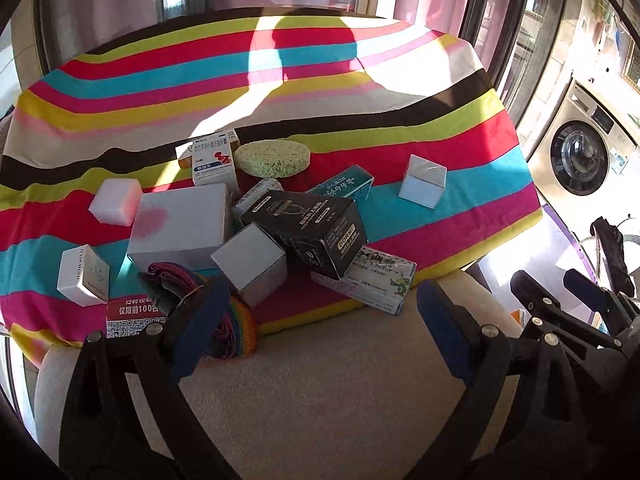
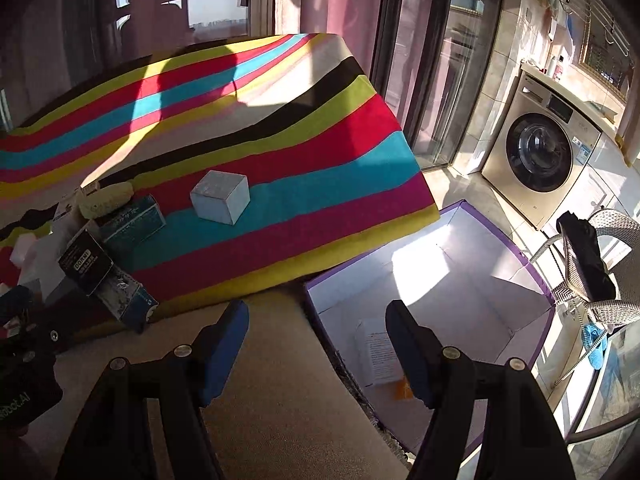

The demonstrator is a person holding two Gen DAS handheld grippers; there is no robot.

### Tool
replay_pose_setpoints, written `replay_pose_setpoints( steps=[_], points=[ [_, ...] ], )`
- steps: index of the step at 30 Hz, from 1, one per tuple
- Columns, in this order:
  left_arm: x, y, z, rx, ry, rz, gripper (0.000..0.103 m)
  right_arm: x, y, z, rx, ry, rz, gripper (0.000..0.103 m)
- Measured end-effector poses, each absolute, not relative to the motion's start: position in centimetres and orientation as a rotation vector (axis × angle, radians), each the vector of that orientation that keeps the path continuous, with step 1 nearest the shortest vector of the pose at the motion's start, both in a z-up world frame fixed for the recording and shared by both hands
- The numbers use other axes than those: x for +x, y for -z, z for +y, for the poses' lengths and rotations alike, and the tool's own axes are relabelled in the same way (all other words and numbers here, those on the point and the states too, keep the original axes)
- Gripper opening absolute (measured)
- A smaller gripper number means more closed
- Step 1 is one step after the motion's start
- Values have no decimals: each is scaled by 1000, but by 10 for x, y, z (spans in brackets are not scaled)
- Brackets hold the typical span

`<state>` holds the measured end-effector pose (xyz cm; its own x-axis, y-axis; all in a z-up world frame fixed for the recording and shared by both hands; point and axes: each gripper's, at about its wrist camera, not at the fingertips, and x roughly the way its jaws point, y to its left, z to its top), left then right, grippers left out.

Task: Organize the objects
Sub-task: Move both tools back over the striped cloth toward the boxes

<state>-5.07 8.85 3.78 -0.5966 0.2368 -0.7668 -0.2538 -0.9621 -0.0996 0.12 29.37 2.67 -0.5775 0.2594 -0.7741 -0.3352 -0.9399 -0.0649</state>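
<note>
A wide surface draped in a striped cloth (image 1: 360,80) (bands of red, turquoise, lime, yellow, pink, black and white) fills the left wrist view, with sunlight and a person-shaped shadow across its far half. Its near edge meets a plain beige cushion (image 1: 320,380). A jumble of small boxes sits near that edge: a black box (image 1: 308,228) tilted on top of others, a large white box (image 1: 180,226) to its left, a round pale green sponge (image 1: 272,157) behind, and a small white cube (image 1: 422,180) standing apart to the right on a turquoise stripe.

The left gripper (image 1: 320,312) hovers over the cushion, jaws spread wide and holding nothing. The right gripper (image 2: 318,344) is likewise spread and empty, above the cushion's edge and an open purple-rimmed box (image 2: 536,276) on the floor, with white inner walls and a sheet of paper lying inside.

Behind the surface are glass doors with pink curtains (image 2: 324,12). To the right stands a gold front-loading washing machine (image 2: 540,156) on a tiled floor, with a wicker chair (image 2: 612,300) nearby.
</note>
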Motion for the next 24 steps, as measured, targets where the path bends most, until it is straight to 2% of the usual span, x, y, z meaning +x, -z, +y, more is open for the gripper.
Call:
replay_pose_setpoints(
  steps=[13, 24],
  points=[
    [-27, -46, 2, -1186, -2745, -152, 96, -9, -34, 238, -1223, -2675, 73, 80],
    [-41, -33, -87, -1290, -2848, -360, 96, -25, -32, 195, -1288, -2854, -43, 83]
  ],
)
